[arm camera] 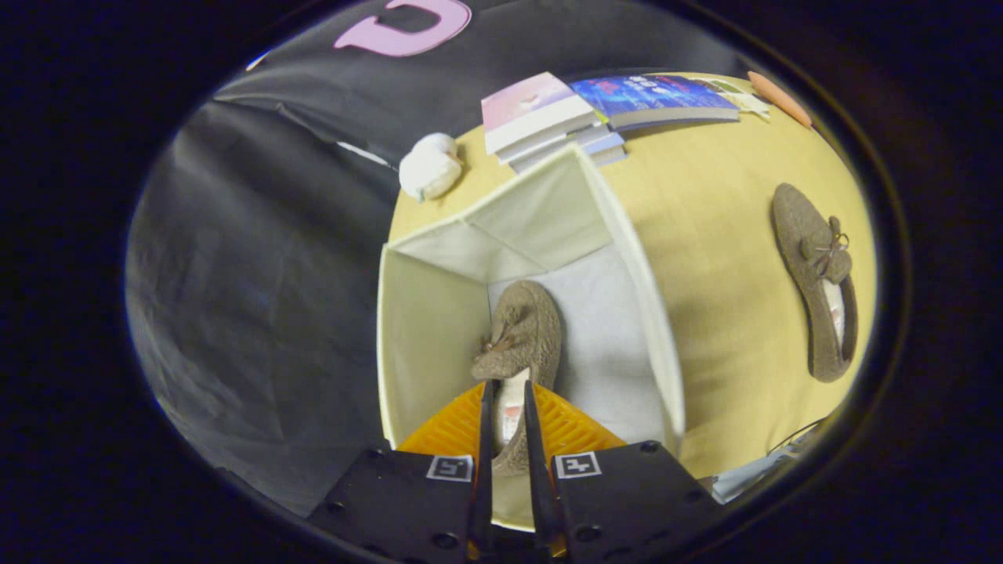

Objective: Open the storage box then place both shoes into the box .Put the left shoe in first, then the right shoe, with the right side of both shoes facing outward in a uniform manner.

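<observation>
The gripper (505, 427), jaws nearly closed and pinching the left shoe (519, 337) by its heel, is lowering it into the open box (427, 329), filling it first.

Dim, warm light, strong fisheye bending at edges, soft focus

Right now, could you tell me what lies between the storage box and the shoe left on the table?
In the gripper view, bare table separates the box from that shoe.
</observation>
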`<state>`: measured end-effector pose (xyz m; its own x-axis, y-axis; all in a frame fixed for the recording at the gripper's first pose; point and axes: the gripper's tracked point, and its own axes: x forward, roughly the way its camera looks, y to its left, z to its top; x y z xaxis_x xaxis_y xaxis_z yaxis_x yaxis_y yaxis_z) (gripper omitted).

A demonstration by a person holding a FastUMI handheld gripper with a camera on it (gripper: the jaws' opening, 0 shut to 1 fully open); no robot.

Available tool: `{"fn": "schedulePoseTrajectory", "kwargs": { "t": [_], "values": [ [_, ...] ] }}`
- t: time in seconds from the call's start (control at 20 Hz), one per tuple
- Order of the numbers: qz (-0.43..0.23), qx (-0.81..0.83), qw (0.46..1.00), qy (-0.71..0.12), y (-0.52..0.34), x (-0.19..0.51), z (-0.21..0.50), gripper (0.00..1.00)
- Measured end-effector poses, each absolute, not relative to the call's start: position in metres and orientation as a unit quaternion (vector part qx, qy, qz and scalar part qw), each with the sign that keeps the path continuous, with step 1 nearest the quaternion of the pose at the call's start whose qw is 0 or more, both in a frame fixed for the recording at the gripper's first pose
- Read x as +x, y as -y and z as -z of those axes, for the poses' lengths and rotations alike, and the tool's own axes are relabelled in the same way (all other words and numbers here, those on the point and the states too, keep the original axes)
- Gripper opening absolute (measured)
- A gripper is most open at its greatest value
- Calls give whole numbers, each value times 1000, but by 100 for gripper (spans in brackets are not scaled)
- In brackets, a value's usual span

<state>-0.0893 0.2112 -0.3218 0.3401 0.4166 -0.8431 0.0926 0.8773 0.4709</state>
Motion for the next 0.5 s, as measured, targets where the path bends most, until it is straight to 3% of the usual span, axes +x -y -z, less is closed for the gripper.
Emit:
{"fn": "schedulePoseTrajectory", "kwargs": {
  "t": [0.5],
  "values": [
    [-15,261,849,-459,-45,-30,252,24]
  ]
}}
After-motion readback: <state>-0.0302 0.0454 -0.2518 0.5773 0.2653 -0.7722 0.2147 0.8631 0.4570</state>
